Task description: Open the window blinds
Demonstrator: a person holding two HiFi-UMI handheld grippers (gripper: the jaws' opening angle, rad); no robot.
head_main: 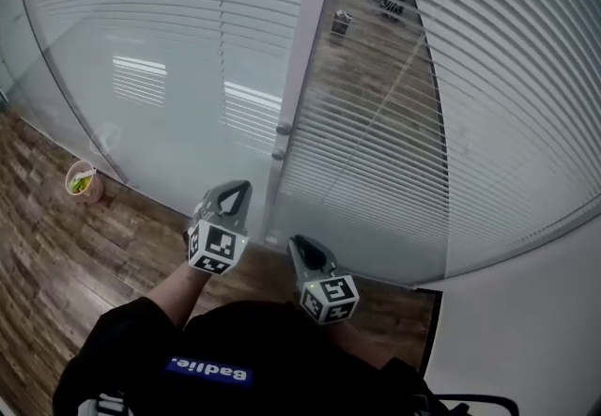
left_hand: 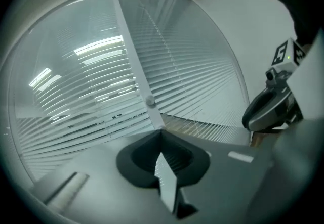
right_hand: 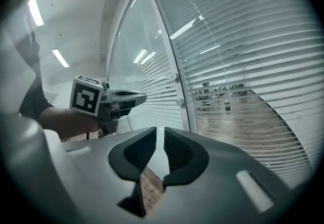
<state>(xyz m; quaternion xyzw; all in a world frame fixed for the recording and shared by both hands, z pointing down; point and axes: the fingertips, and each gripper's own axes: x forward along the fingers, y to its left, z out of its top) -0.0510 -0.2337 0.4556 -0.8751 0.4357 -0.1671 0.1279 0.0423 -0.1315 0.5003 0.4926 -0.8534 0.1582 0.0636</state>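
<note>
Slatted white blinds (head_main: 460, 95) hang behind a glass wall, part-tilted, so a wood floor shows through the right pane. A grey frame post (head_main: 305, 57) splits the panes and carries two small round knobs (head_main: 281, 130). One knob (left_hand: 150, 100) shows in the left gripper view, and both knobs (right_hand: 175, 77) show in the right gripper view. My left gripper (head_main: 240, 189) points at the post's base, short of the knobs; its jaws (left_hand: 161, 136) are shut with nothing between them. My right gripper (head_main: 297, 242) sits lower right, its jaws (right_hand: 159, 139) a narrow slit apart and empty.
A small cup (head_main: 82, 181) with something green in it stands on the wood floor (head_main: 56, 254) by the glass at left. A white wall (head_main: 526, 330) closes in at lower right. Each gripper shows in the other's view: left gripper (right_hand: 136, 98), right gripper (left_hand: 248, 118).
</note>
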